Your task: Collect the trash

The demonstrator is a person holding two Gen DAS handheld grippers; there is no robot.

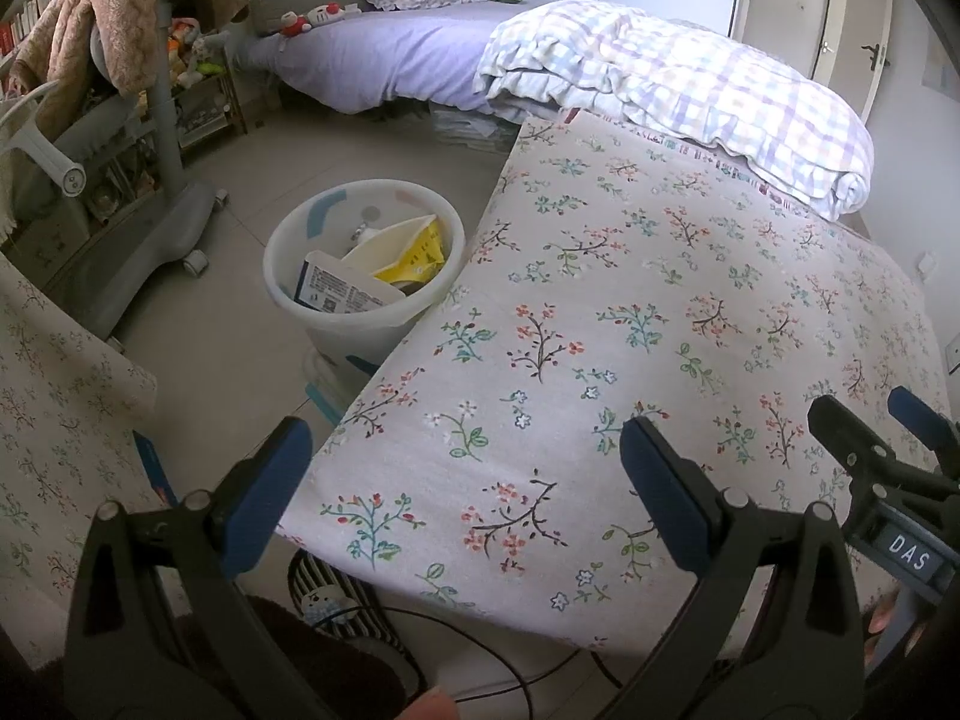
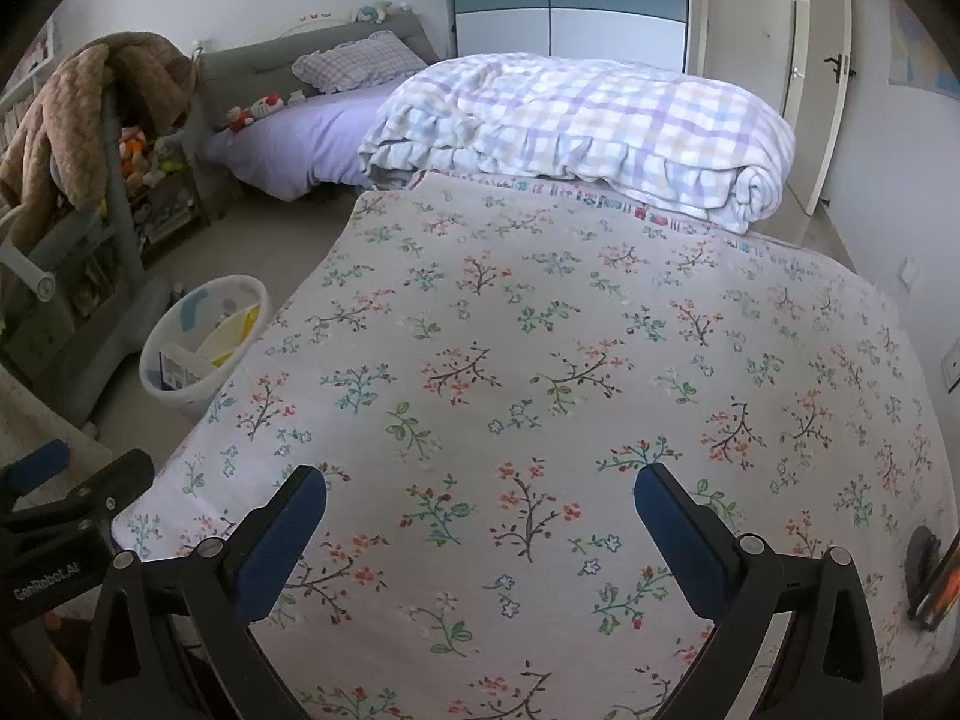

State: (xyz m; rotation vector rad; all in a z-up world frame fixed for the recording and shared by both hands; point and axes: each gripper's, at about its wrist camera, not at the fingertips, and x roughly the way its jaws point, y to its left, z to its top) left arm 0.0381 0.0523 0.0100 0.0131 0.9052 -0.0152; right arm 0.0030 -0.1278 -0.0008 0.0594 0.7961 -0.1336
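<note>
Two grippers hang over a floral-print tablecloth point(image 2: 540, 330), both with jaws spread wide and empty. Beyond lies a folded plaid quilt point(image 2: 600, 126). On the floor left of the table, ahead of the left gripper point(image 1: 465, 483), a white bin point(image 1: 360, 267) holds a yellow packet point(image 1: 414, 252) and a printed carton point(image 1: 348, 291). Right gripper point(image 2: 480, 516) reads "DAS" in the left view; the left reads "GenRobot.AI" in the right view.

Left wrist: looking down near the flowered cloth point(image 1: 600, 300) edge, facing the bin point(image 1: 363, 264) | Right wrist: looking across the cloth middle | Both sharing cloth, bin, bed point(image 2: 312, 126)
</note>
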